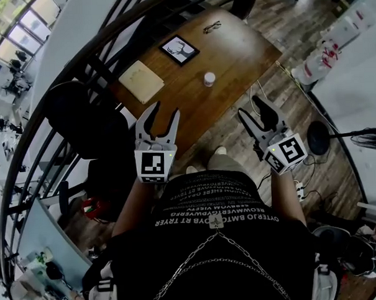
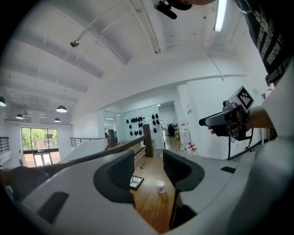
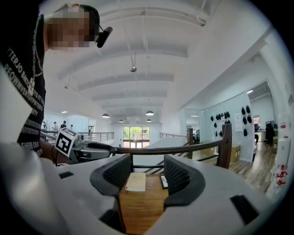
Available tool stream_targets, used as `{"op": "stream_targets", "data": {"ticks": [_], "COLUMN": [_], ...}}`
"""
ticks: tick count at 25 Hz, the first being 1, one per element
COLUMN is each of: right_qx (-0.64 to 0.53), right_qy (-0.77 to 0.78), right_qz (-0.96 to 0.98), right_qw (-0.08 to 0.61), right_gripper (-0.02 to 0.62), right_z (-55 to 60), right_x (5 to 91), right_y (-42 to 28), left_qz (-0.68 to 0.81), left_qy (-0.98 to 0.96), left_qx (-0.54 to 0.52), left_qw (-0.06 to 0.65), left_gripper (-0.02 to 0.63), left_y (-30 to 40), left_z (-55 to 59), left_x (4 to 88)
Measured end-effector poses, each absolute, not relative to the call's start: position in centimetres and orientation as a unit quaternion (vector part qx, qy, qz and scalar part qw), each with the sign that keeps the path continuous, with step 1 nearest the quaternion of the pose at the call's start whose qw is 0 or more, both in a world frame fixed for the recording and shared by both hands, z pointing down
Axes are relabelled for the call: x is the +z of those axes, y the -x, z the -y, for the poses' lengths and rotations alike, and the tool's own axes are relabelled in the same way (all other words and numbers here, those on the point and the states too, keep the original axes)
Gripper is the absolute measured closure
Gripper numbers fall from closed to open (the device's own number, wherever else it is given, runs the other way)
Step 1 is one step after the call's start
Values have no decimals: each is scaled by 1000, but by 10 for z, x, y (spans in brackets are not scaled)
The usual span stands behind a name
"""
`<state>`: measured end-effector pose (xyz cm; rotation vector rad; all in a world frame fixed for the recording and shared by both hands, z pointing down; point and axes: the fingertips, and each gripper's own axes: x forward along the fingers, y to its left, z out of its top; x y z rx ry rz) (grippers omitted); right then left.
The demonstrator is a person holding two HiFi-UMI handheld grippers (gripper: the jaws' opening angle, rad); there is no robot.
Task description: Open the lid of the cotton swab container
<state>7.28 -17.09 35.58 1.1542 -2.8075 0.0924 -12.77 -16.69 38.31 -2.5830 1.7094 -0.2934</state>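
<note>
The cotton swab container is a small white tub with its lid on, standing on the wooden table. In the left gripper view the container shows far off, low between the jaws. My left gripper is held in the air short of the table's near edge, open and empty. My right gripper hovers to the right over the floor, also open and empty. Both are well apart from the container. The left gripper shows in the right gripper view, and the right gripper in the left gripper view.
On the table lie a framed picture, a beige notebook and a pair of glasses. A black chair stands at the table's left. A curved railing runs behind it. Bags and a round black base are at the right.
</note>
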Motion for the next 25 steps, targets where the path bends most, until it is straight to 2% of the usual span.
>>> {"op": "stream_targets", "data": {"ticks": [19, 25], "right_qx": [65, 74], "right_qy": [-330, -317], "right_qz": [939, 942], "right_qw": [78, 82], "right_gripper": [380, 380], "right_z": [282, 318], "right_x": [389, 399], "right_y": [-76, -79], "left_qz": [-554, -552], "left_qy": [823, 822], "left_qx": [-122, -134], "left_qw": [-34, -26], "left_gripper": [393, 391], "left_y": [94, 78], "left_z": [261, 289], "left_x": [440, 467]}}
